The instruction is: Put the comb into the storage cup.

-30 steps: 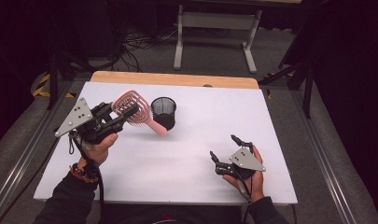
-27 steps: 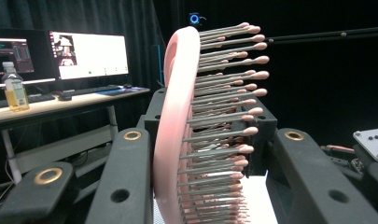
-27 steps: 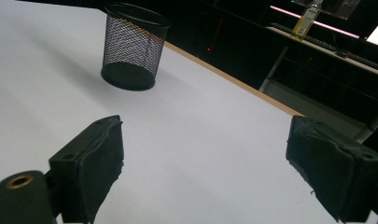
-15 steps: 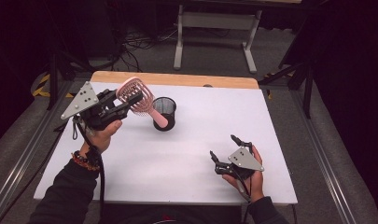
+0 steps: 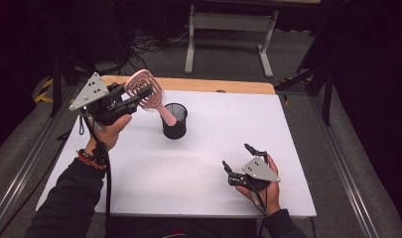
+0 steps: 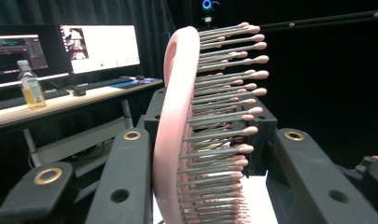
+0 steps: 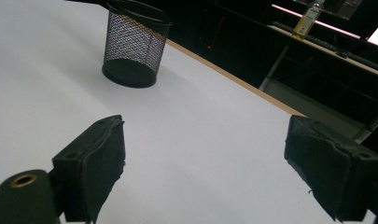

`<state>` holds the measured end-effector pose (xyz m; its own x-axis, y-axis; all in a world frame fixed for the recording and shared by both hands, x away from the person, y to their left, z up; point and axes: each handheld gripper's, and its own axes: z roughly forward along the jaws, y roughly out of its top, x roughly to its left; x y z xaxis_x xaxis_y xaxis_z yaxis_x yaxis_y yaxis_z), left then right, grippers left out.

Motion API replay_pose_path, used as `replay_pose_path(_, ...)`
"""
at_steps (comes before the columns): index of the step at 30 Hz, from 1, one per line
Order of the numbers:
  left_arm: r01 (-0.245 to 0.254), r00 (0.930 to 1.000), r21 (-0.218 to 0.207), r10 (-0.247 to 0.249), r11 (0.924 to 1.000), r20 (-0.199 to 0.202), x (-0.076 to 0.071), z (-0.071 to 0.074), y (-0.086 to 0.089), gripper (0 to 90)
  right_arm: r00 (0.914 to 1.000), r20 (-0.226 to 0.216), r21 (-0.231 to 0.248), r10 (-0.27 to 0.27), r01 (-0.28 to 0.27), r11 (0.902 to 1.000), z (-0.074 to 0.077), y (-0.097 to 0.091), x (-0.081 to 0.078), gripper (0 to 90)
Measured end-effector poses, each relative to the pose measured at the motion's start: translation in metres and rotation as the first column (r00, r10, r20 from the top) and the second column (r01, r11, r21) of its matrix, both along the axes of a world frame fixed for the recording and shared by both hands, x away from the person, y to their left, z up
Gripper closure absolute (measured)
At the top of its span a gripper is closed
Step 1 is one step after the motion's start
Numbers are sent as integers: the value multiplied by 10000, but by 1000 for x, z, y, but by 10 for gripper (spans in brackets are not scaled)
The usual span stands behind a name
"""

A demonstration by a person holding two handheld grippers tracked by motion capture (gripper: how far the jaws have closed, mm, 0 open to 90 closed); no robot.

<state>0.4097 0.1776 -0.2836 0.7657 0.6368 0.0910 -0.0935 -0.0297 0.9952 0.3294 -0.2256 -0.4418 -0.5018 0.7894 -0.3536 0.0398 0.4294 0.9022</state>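
My left gripper (image 5: 138, 94) is raised over the table's back left and shut on the head of a pink hairbrush (image 5: 148, 90). In the left gripper view the brush (image 6: 177, 130) stands between both black jaws, with its bristles pointing right. The handle slants down to the right, and its tip hangs just over the rim of a black mesh cup (image 5: 174, 123). The cup (image 7: 135, 46) looks empty in the right gripper view. My right gripper (image 5: 236, 155) rests low near the front right of the white table (image 5: 188, 173), open, with nothing between its jaws (image 7: 200, 172).
A wooden strip (image 5: 228, 86) runs along the table's far edge, and a grey metal stand (image 5: 228, 29) is on the floor beyond it. The left gripper view shows a desk with monitors (image 6: 100, 46) and a bottle (image 6: 30, 86) farther off. Dark floor lies on both sides.
My left gripper has lifted the hairbrush up and toward the back, so its handle tip has risen from the table beside the cup to over the cup's rim. The right gripper has not moved.
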Motion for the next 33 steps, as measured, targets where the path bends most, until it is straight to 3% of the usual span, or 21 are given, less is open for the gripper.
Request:
replay_pose_path(13,-290,9996,150,290,9995,2,11,10,-6,632,9999,-35,5,146,-146,9999,0,3,-1,135)
replay_pose_path(33,-577,9959,630,619,9963,-657,48,-1,-30,632,9997,-64,-11,232,-232,9997,0,3,-1,137)
